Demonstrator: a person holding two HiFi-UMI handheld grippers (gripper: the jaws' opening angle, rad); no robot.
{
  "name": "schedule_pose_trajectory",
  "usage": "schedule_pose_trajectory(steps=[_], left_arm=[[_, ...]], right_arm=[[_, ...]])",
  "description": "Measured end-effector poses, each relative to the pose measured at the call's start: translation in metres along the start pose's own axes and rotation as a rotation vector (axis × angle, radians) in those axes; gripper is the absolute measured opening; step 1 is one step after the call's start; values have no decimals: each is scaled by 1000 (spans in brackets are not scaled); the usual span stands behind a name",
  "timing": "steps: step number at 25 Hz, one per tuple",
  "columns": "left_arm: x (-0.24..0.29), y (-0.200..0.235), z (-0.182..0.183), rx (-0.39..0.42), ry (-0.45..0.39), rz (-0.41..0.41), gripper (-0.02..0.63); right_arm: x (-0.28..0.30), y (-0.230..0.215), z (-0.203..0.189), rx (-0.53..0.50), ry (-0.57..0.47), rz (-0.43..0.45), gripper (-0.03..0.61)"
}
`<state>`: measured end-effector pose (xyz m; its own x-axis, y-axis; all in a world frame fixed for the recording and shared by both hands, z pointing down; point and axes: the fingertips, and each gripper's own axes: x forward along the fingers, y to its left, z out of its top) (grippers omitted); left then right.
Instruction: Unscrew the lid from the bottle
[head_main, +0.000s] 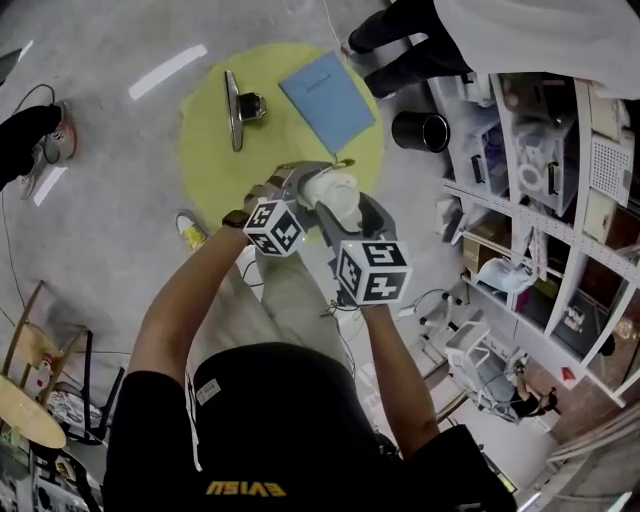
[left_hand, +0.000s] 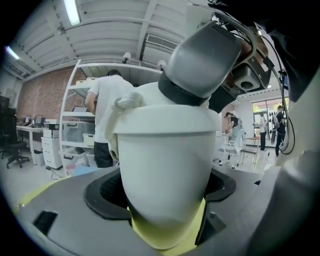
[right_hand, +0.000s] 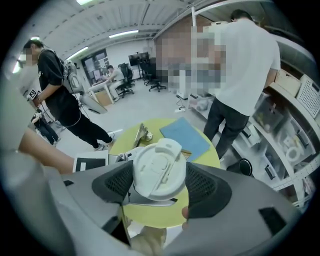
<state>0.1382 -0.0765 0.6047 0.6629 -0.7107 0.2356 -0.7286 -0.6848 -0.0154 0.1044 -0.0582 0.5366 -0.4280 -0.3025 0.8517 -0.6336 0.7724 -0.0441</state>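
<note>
Over the yellow table (head_main: 215, 165) edge, left fingers (left_hand: 75, 210) clamp the bottle (left_hand: 165, 170), right fingers (right_hand: 210, 192) pinch the lid (right_hand: 159, 167).

1. One white bottle (left_hand: 165, 170), topped by one lid (right_hand: 157, 170).
2. Two grippers: the left gripper (left_hand: 162, 200) and the right gripper (right_hand: 157, 182), each with two fingers.
3. Two cubes (head_main: 273, 227) (head_main: 372, 270) with square markers, one per gripper.
4. One round yellow worktop (head_main: 215, 160), carrying one blue book (head_main: 327, 100) and one metal tool (head_main: 236, 108).
5. One black bin (head_main: 420, 131) on the floor (head_main: 110, 230).
6. One white shelf unit (head_main: 560, 210), stacked with boxes too many and too small to count.
7. Two bystanders (right_hand: 55, 85) (right_hand: 245, 70) standing nearby, one in black, one in white.
</note>
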Motion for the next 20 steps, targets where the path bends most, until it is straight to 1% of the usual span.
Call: schedule_pose_trajectory(steps=[5, 10, 14, 20], left_arm=[[2, 0, 2, 4, -5, -1, 427], [1, 2, 0, 3, -7, -6, 428], [3, 2, 1, 3, -7, -5, 426], [1, 1, 1, 5, -23, -5, 428]], right_arm=[[-1, -2, 1, -43, 1, 23, 325], [2, 1, 1, -128, 18, 79, 325], [1, 1, 0, -232, 40, 143, 325], [1, 8, 0, -431, 73, 276, 325]])
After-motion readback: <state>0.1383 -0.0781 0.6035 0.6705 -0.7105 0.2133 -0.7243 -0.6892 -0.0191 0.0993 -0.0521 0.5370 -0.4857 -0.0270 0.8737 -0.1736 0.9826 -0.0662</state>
